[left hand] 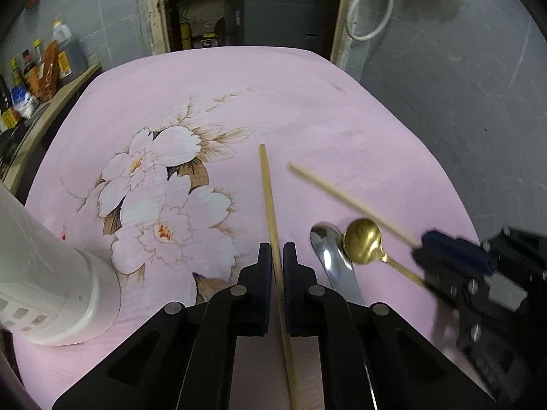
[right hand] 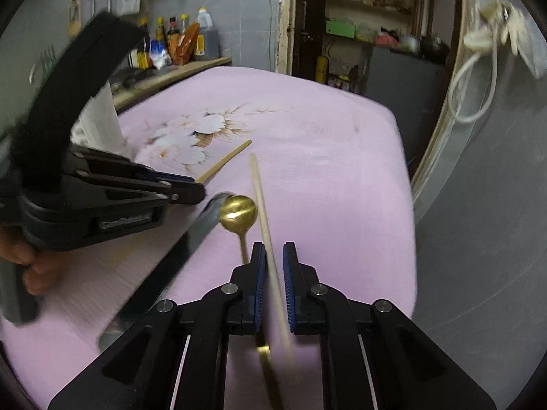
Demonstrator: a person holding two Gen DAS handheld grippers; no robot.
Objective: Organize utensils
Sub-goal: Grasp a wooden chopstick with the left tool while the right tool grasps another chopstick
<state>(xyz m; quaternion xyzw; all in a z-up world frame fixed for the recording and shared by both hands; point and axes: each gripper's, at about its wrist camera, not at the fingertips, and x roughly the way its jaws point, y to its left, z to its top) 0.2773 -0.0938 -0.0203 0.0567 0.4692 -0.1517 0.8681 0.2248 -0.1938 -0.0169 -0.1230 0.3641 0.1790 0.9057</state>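
On the pink floral cloth (left hand: pixel 307 109), near edge: two grippers, two chopsticks, two spoons.

Left gripper (left hand: pixel 277 256): fingers close together around a wooden chopstick (left hand: pixel 270 205), which runs straight out between the pads toward the far side. Whether the pads actually pinch it cannot be told; a thin gap shows on the right pad side. From the right wrist view this same gripper (right hand: pixel 191 188) enters from the left, its chopstick (right hand: pixel 227 162) poking out past the tips toward the flower print.

Right gripper (right hand: pixel 274 256): fingers narrowly apart with a second chopstick (right hand: pixel 261 205) between them, lying against the left pad, blurred. Grip contact uncertain. From the left wrist view this gripper (left hand: pixel 424 244) sits at the right, its chopstick (left hand: pixel 348 201) angled up and to the left.

Between the two grippers: gold spoon (left hand: pixel 362 242), bowl up, handle trailing near-right toward the right gripper. Just left of it, touching or overlapping at the bowl, a silver spoon (left hand: pixel 328 253).

Near left: white cylindrical holder (left hand: pixel 51 290) with slotted openings, standing on the cloth.

Far left: wooden shelf with bottles (left hand: pixel 44 65).
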